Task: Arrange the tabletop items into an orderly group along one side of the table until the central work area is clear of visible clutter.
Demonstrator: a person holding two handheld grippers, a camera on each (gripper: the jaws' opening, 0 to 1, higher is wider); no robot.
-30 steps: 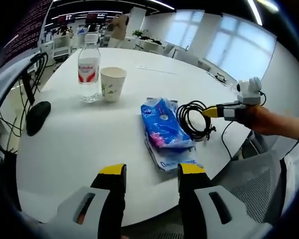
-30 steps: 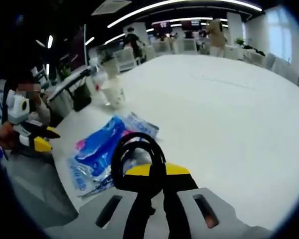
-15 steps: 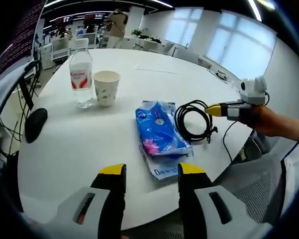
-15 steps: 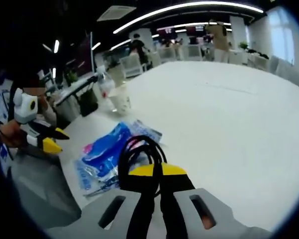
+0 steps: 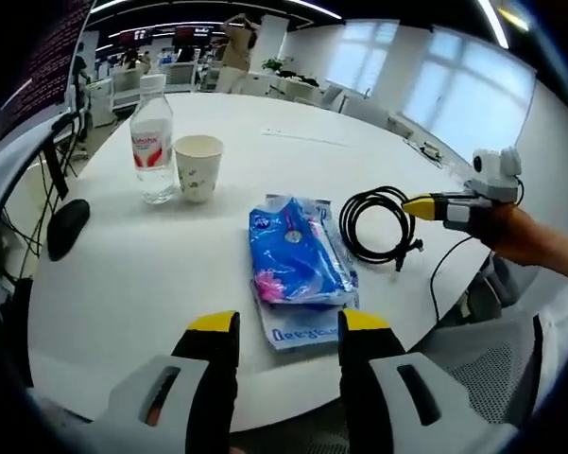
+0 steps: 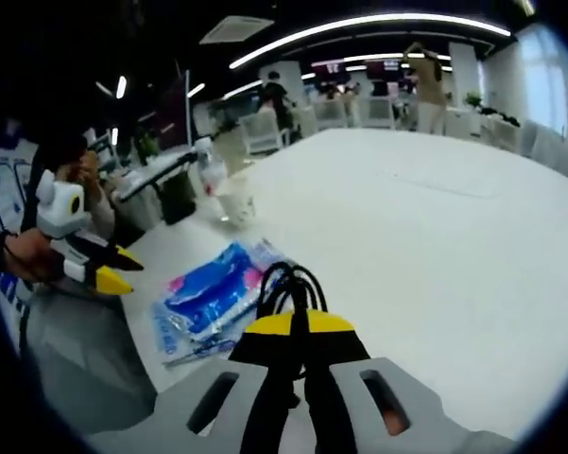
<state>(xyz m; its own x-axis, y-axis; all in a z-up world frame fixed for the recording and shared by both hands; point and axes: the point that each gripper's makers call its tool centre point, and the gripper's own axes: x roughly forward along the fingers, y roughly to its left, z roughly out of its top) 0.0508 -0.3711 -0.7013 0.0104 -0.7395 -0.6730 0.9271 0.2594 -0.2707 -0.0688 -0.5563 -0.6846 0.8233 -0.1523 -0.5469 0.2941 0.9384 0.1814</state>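
Black cable (image 6: 285, 284) in right gripper (image 6: 298, 323) jaws

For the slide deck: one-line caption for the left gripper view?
Right tongs grip a coiled black cable beside a blue packet; left tongs wait open.

**Beyond the tabletop**

An open office spreads behind the round white table (image 5: 265, 151). Tall bright windows (image 5: 454, 85) line one wall — ceiling light strips (image 6: 359, 24) curve overhead. Desks and white chairs (image 5: 123, 80) sit in the far background, where a standing person (image 6: 430, 76) is seen. A grey mesh chair (image 5: 482, 369) stands just beside the table's edge.
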